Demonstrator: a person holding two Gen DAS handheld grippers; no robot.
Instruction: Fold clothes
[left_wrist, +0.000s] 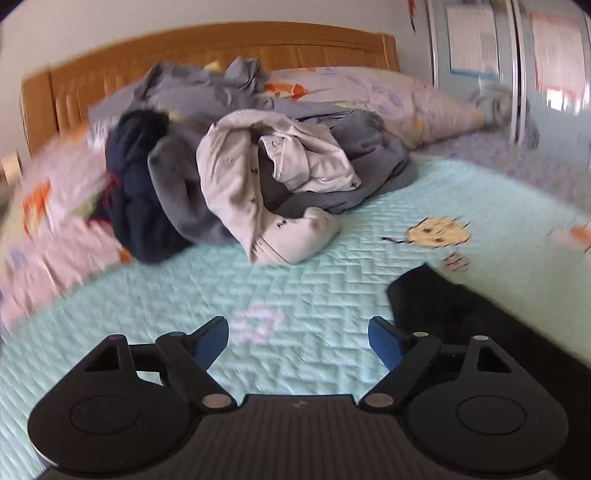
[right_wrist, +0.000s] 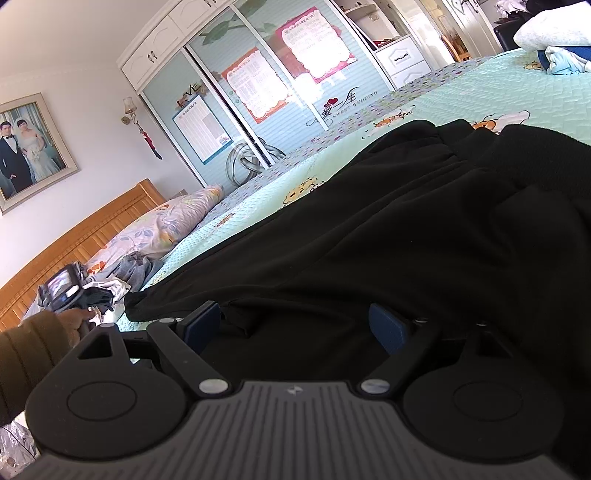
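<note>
two open tools (left_wrist: 299, 341) (right_wrist: 295, 325), one black garment (right_wrist: 406, 229)

Two claws are being counted, the left claw (left_wrist: 298, 341) and the right claw (right_wrist: 295, 328), along with one black garment (right_wrist: 406, 229), one clothes pile (left_wrist: 240, 177) at upper centre, two pillows and three posters.

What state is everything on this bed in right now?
Left gripper: open, holding nothing.
Right gripper: open, over the black garment.
Black garment: spread out on the bed.
Clothes pile: crumpled, unfolded.
Wardrobe sliding doors: shut.
</note>
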